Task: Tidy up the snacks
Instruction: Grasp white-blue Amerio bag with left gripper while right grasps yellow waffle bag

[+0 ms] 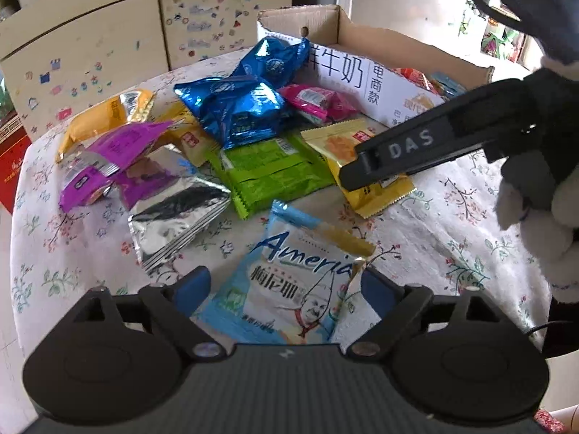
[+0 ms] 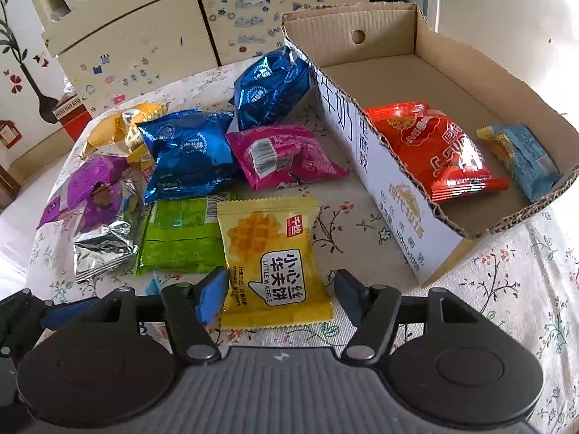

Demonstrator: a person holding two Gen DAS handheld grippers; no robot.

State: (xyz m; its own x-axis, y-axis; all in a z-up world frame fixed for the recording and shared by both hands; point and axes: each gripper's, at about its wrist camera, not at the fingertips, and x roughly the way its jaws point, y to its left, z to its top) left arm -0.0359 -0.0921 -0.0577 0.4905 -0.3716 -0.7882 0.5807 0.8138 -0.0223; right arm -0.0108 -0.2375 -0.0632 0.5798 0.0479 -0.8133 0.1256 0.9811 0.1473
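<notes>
Right tool (image 2: pixel 280 294) straddles waffle packet (image 2: pixel 271 264); contact unclear.

We're in a home here, a lived-in family room. The table (image 2: pixel 380 188) wears a floral cloth. Behind its far edge stands a cream cabinet (image 2: pixel 152 36) dotted with small colourful stickers. A flower decal (image 2: pixel 14 61) climbs the wall at the left, and past the far right corner daylight falls on potted greenery (image 1: pixel 501 41).

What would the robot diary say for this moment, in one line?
left gripper: open around light blue packet | right gripper: open around yellow waffle packet | cardboard box: two snacks inside
</notes>
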